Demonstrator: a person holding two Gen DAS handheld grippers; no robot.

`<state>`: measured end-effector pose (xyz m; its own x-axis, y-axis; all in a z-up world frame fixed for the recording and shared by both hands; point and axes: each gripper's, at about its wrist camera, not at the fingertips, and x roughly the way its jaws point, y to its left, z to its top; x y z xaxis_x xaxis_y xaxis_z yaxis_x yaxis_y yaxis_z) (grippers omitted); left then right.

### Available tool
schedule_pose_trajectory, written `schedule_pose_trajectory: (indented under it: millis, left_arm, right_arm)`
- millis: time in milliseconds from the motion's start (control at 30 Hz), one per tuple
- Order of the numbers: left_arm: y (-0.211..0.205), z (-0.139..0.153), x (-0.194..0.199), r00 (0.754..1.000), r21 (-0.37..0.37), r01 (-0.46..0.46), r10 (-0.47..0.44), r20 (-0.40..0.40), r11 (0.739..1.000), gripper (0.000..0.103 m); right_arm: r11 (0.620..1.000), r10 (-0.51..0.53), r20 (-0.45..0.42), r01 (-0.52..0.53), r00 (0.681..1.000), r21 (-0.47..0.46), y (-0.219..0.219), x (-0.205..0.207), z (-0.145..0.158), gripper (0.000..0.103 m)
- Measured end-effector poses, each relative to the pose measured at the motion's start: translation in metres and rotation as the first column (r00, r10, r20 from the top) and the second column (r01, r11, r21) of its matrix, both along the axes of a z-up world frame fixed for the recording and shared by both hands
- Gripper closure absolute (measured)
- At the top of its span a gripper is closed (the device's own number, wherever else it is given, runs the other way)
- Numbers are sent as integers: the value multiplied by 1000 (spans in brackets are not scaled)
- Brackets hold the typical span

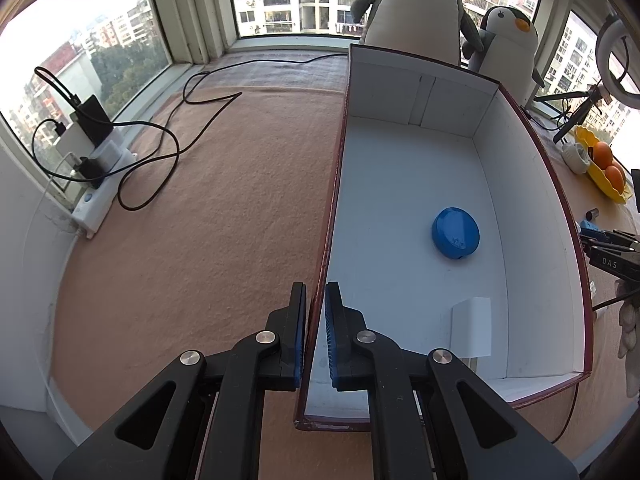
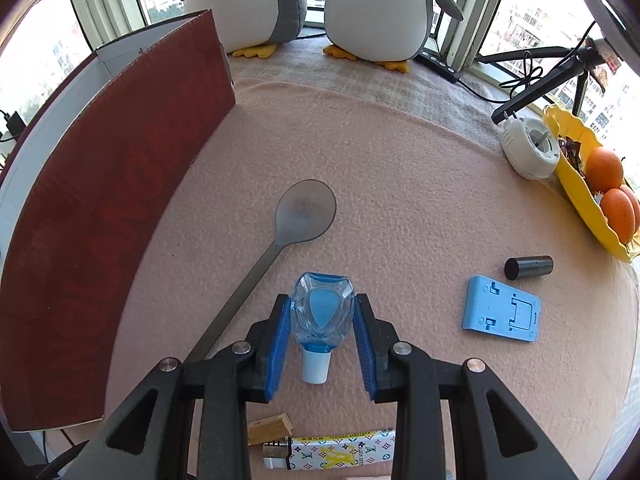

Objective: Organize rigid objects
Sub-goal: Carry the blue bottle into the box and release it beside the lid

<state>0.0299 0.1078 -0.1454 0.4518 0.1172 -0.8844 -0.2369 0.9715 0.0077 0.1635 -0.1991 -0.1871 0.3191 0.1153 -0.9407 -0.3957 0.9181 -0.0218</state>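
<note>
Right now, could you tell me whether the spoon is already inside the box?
No, the spoon lies on the pink cloth outside the box, beside its red wall.

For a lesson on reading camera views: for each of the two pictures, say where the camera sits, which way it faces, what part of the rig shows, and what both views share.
Left wrist: on the left gripper, looking steeply down; its jaws clamp the box wall; a blue disc lies inside.
Right wrist: on the right gripper, looking steeply down; its pads are against a small bottle beside a spoon.
Shared: the box, plush penguins, yellow dish of oranges.
</note>
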Motion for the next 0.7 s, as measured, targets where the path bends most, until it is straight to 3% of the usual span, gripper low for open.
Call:
schedule_pose_trajectory:
  millis: [333, 700]
  left_arm:
    - [-3, 1, 1, 1000, 7, 0, 0, 4, 1000, 96]
    - [-2, 1, 1, 1000, 4, -3, 3, 17, 1000, 98]
  right_arm:
    - [994, 12, 128, -26, 992, 109, 10, -19, 65, 75]
    - [970, 88, 233, -136, 968, 199, 59, -44, 120, 75]
